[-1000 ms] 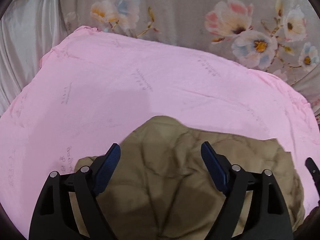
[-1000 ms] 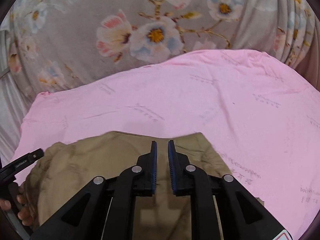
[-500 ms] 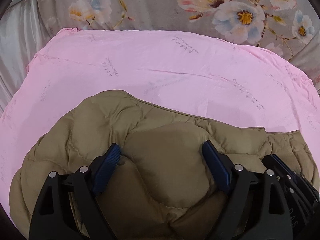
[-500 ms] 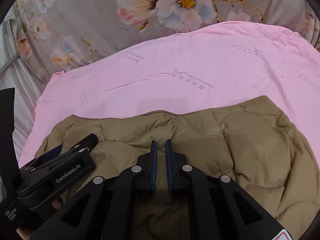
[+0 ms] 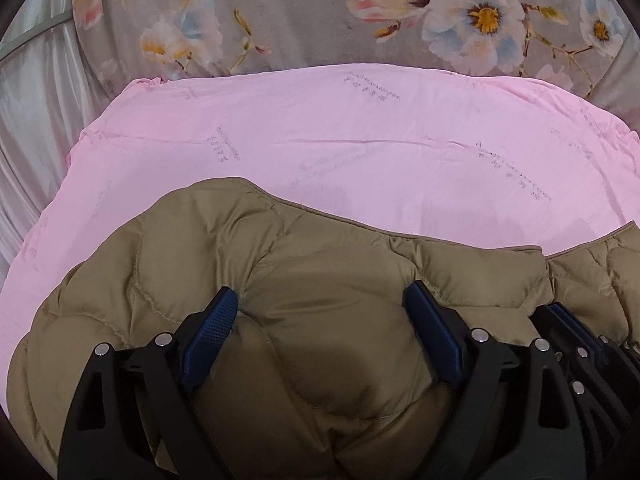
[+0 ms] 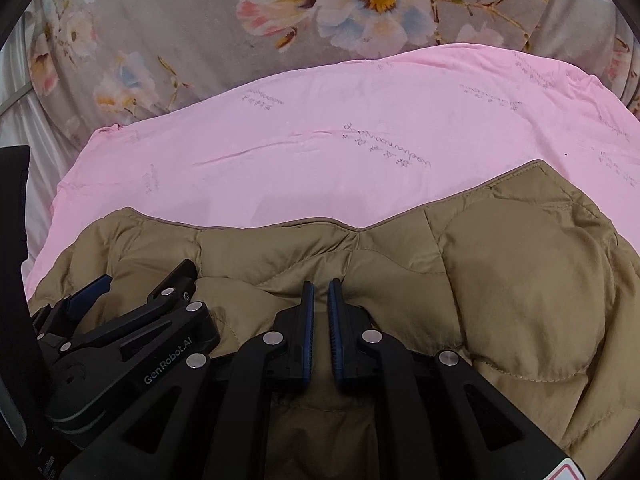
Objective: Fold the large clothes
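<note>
home bedroom, floral bedding (image 5: pixel 304 20), pink sheet (image 5: pixel 360 152), curtain (image 5: pixel 36 92)

Pink sheet (image 5: pixel 400 152) (floral bedding (image 5: pixel 300 20) beneath).

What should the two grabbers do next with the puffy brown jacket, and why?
Probably the left gripper should close. Its jaws stand wide open around a puffy bulge of the brown jacket, not pinching it, while the right gripper is nearly shut with a fold of fabric between its pads. The jacket lies bunched on the pink sheet, so both ends likely need holding before folding.
</note>
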The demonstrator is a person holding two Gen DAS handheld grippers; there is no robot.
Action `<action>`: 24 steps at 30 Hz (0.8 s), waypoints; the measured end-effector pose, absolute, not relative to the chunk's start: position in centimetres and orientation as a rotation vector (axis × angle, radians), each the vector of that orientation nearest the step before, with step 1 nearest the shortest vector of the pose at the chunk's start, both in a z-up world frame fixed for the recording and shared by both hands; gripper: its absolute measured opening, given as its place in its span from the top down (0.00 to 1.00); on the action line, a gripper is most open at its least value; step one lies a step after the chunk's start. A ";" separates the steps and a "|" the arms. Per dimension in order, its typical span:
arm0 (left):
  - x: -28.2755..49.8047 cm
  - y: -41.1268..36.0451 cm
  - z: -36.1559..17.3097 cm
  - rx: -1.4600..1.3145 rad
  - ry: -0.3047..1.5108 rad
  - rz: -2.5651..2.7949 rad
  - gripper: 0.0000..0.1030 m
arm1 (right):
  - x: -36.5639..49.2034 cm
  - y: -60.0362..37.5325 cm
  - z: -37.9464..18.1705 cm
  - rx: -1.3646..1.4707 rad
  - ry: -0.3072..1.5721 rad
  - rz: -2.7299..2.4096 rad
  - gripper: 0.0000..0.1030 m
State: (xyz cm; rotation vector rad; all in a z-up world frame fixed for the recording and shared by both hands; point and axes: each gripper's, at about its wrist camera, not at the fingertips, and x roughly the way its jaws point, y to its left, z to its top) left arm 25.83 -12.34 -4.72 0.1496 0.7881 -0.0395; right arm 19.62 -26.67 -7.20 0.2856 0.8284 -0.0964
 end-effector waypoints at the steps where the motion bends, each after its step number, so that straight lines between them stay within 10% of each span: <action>1: 25.8 -12.4 -4.8 0.155 0.788 -0.037 0.18 | 19.7 -26.6 -7.2 0.280 0.830 -0.100 0.92; 24: 17.3 -8.6 -3.9 0.052 0.782 -0.061 0.17 | 10.0 -22.9 -5.0 0.262 0.699 -0.069 0.85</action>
